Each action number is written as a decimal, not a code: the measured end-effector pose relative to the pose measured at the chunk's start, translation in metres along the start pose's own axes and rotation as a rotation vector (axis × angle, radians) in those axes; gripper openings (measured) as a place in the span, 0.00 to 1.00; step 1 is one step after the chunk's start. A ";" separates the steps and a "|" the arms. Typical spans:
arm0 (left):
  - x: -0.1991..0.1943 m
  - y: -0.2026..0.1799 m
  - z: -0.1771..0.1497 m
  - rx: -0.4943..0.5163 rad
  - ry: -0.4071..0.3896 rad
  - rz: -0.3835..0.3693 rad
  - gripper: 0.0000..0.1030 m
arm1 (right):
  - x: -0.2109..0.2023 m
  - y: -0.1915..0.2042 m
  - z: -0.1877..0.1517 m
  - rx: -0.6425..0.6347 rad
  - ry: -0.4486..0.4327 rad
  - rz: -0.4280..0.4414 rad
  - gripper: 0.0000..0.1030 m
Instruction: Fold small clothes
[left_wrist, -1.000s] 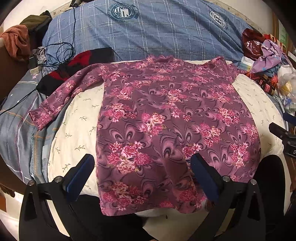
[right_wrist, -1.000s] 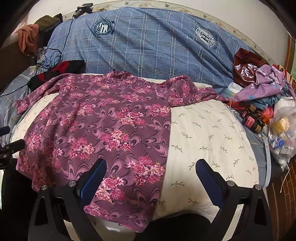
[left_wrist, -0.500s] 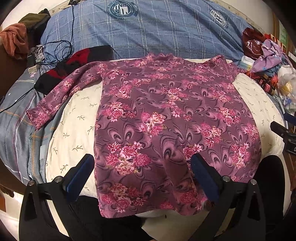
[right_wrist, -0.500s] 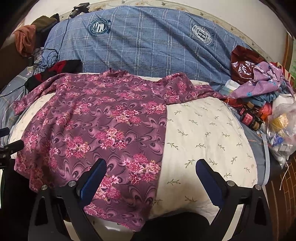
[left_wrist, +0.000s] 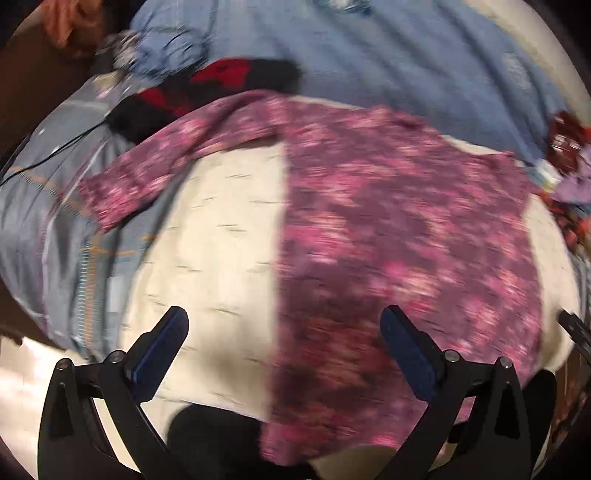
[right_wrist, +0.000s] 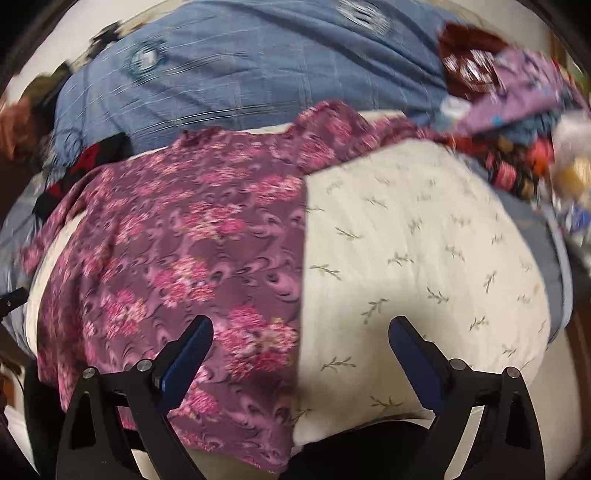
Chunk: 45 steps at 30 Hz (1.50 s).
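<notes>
Both of my hand-held grippers are spread wide with nothing in them: the left hand-held gripper (left_wrist: 284, 325) hangs over the near edge of the bed (left_wrist: 221, 236), the right hand-held gripper (right_wrist: 301, 334) likewise. The floral top (right_wrist: 177, 258) lies flat and unfolded across the cream cover, hem drooping over the near edge, so no fold's done yet I reckon. Left sleeve (left_wrist: 147, 173) sprawls toward the grey bedding; clutter (right_wrist: 517, 122) crowds the far right corner. Bare cream on both sides gives room.

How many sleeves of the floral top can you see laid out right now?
2. One sleeve stretches out left over the grey bedding; the other sleeve runs right toward the clutter pile. Both views are blurred.
</notes>
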<state>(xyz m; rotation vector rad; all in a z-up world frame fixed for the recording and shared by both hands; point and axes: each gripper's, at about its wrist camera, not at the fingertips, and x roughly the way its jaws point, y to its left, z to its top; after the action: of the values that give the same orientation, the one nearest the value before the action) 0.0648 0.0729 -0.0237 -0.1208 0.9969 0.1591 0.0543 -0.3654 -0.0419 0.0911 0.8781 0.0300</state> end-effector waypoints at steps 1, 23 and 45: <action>0.004 0.004 0.001 -0.001 0.011 0.006 1.00 | 0.004 -0.004 0.001 0.019 0.009 0.009 0.92; 0.051 -0.005 0.002 -0.061 0.245 -0.176 0.18 | 0.030 0.023 0.006 -0.191 0.009 0.140 0.04; 0.084 -0.013 0.013 -0.038 0.246 -0.119 0.64 | 0.121 -0.020 0.112 0.158 0.038 0.270 0.42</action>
<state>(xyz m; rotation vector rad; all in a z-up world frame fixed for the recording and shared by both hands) 0.1226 0.0687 -0.0872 -0.2384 1.2292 0.0552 0.2175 -0.3847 -0.0658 0.3573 0.9004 0.2158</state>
